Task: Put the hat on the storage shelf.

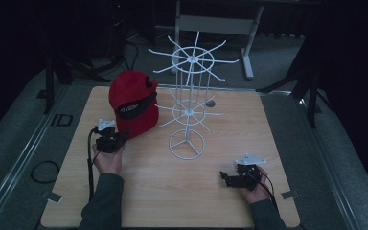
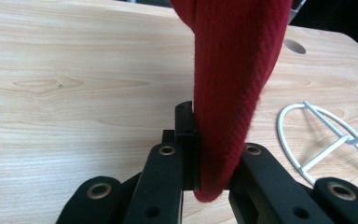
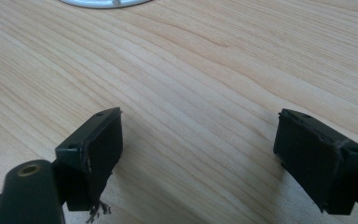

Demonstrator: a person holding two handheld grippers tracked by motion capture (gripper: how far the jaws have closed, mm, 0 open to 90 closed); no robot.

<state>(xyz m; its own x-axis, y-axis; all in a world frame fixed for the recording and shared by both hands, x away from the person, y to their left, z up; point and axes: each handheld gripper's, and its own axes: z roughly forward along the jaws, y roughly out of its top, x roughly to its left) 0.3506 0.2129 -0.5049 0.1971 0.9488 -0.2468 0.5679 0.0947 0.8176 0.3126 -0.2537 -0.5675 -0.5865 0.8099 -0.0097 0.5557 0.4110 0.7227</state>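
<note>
Wooden table [image 1: 124,191] under dim light, and we're pinching the red hat's [image 1: 133,103] edge tight in our left gripper [image 1: 116,140], just left of the white rack [image 1: 188,112]. Our right gripper [image 1: 226,177] is hovering low, jaws spread wide, gripping nothing.
</note>
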